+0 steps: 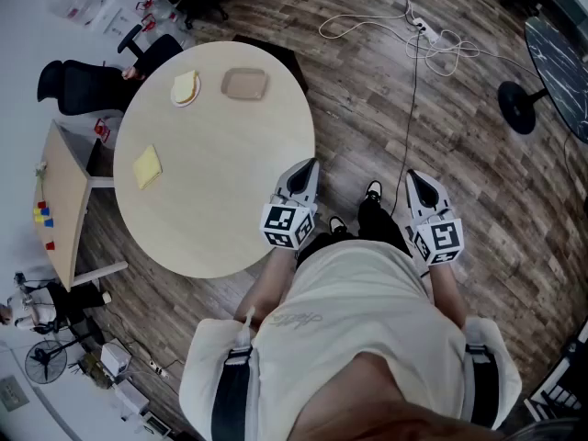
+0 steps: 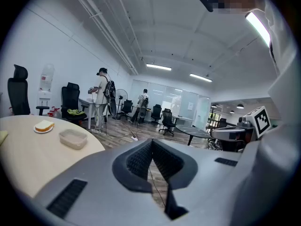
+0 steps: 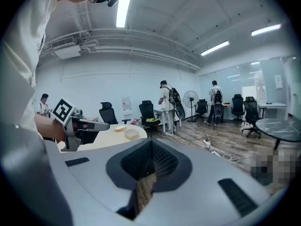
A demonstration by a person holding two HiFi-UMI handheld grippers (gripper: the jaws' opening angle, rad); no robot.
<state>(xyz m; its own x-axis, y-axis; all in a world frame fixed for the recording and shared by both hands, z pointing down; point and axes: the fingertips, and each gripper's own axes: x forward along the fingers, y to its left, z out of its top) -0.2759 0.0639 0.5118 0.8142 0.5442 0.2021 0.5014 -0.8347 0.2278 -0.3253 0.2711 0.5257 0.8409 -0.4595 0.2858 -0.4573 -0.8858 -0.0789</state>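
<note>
Grippers at the table's near edge, both closed on nothing

Left gripper [image 1: 310, 165]: jaws pressed together, their ribbed pads meeting along one seam in the left gripper view, with only floor showing below them. Its tip hangs just at the rim of the round table [image 1: 230, 219], which spreads away ahead of it and to its left.

Right gripper [image 1: 412, 178]: jaws likewise pressed together, nothing between them. It is held level with its partner but well clear of the table, over the wooden floor [image 1: 367, 118], beside the person's shoes. From its own view the left gripper shows off to its left, with the tabletop beyond.

Things on the table, going outward from the left gripper:
- Yellow square [image 1: 147, 166], lying flat, far to the left and slightly ahead, near the opposite rim.
- Clear tub [image 1: 244, 84], ahead and a little left, across the full depth of the table. Its longer side appears to run crosswise to the line along which the gripper points.
- Bread [image 1: 186, 88] on a small plate [image 1: 175, 96], just beside the tub on its left, close but apart from it.

All three lie on the left gripper's side; the right gripper would have to cross in front of the body to approach any of them. A white cable [image 1: 413, 35] trails over the floor ahead of the right gripper.
</note>
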